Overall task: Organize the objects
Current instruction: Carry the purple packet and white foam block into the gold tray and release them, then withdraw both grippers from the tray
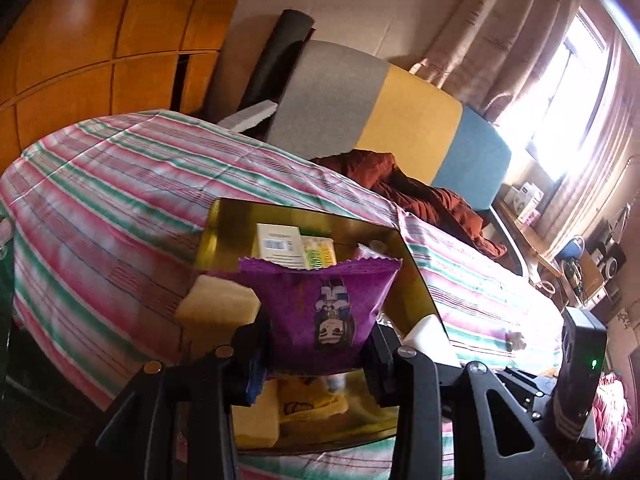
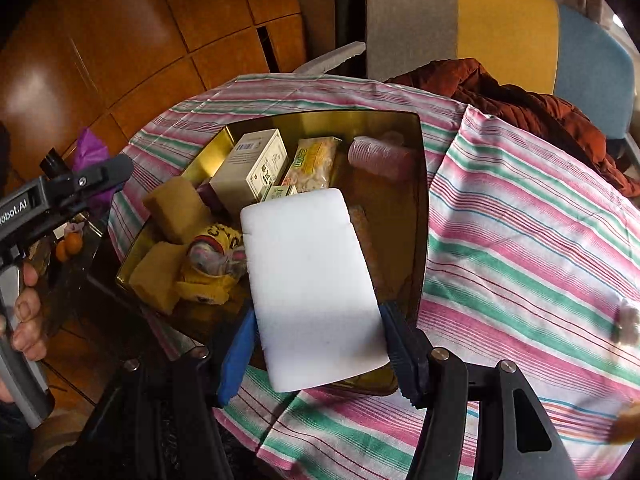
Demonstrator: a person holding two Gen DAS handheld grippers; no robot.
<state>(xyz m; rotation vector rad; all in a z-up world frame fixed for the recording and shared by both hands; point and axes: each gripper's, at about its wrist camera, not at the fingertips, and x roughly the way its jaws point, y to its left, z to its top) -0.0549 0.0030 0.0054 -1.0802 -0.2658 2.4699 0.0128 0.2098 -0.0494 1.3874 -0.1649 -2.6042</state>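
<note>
My left gripper (image 1: 316, 344) is shut on a purple snack packet (image 1: 324, 304), which it holds upright over the near end of a gold tray (image 1: 232, 224). In the right wrist view that gripper and the purple packet (image 2: 90, 148) sit off the tray's left edge, with a hand (image 2: 24, 320) on the handle. My right gripper (image 2: 320, 344) is shut on a white foam block (image 2: 308, 272), its blue pads pressing both long sides above the gold tray (image 2: 392, 216). The tray holds a white box (image 2: 252, 164), a yellow-green snack pack (image 2: 312, 160), a pink cylinder (image 2: 380, 158), two yellow sponges (image 2: 176, 208) and a yellow packet (image 2: 216, 264).
The tray rests on a table under a pink, green and white striped cloth (image 2: 520, 240). Behind it stand grey, yellow and blue chair backs (image 2: 504, 28) with a brown jacket (image 2: 520, 108) draped over them. Wooden cabinet doors (image 2: 120, 40) fill the left. A cluttered side table (image 1: 576, 264) stands by the window.
</note>
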